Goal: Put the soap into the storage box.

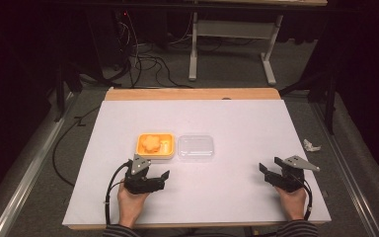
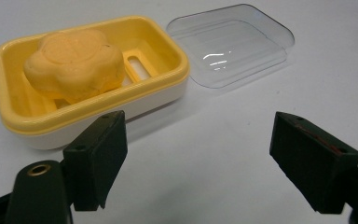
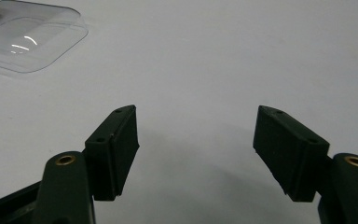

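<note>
A yellow soap dish [image 1: 141,146] [image 2: 177,74] with a white base sits on the white table, left of centre. A flower-shaped orange soap [image 1: 151,142] [image 2: 74,63] lies in its left half. Its clear plastic lid [image 1: 196,147] [image 2: 235,44] [image 3: 28,39] lies flat just right of the dish, hollow side up. My left gripper [image 1: 150,171] [image 2: 198,149] stands open a short way in front of the dish, with nothing between its jaws. My right gripper [image 1: 271,165] [image 3: 196,140] is open over bare table at the front right, well clear of the lid.
The white table top [image 1: 237,118] has a wooden strip along its far edge. Beyond it stand a grey table frame [image 1: 195,44] and loose cables on the floor. A crumpled white scrap [image 1: 311,145] lies on the floor to the right.
</note>
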`<state>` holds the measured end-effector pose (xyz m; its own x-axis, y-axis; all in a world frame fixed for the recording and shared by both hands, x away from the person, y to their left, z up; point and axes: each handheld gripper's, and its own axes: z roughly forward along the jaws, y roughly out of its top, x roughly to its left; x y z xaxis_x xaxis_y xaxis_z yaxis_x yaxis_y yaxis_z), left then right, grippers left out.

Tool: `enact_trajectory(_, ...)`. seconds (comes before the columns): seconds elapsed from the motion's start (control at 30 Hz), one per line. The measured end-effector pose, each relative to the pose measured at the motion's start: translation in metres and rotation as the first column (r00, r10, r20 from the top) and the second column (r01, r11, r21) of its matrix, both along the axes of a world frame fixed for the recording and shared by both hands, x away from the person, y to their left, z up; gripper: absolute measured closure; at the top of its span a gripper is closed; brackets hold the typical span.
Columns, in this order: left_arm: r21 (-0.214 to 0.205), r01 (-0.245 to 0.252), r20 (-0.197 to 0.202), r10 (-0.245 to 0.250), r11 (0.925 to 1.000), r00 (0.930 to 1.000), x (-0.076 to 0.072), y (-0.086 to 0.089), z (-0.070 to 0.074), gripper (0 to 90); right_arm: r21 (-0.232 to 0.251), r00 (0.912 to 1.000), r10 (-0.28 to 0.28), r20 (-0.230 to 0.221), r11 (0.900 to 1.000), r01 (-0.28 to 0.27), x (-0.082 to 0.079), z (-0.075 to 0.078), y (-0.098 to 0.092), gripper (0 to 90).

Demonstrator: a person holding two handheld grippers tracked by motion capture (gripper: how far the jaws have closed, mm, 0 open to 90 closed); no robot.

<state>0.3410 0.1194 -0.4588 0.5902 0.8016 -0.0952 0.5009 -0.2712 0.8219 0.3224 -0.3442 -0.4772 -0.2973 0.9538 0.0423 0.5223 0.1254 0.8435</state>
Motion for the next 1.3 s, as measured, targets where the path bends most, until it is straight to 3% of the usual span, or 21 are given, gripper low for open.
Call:
enact_trajectory(0.2, -0.007, -0.004, -0.001, 0.004, 1.0, 1.0, 0.002, -0.003, -0.005, 19.8, -0.002, 1.0, 0.001, 0.001, 1.0, -0.001, 0.0, 0.0, 0.0, 31.2)
enact_trajectory(0.67, 0.025, -0.006, -0.002, 0.006, 0.9997, 1.0, 0.006, -0.01, -0.015, 20.2, -0.006, 1.0, -0.001, 0.002, 1.0, 0.001, 0.0, 0.0, 0.0, 31.2)
enact_trajectory(1.3, 0.035, -0.017, 0.005, 0.016, 0.9993, 0.9999, 0.01, -0.014, -0.024, 20.2, -0.013, 1.0, -0.001, 0.002, 0.9999, 0.001, 0.0, 0.0, 0.001, 31.2)
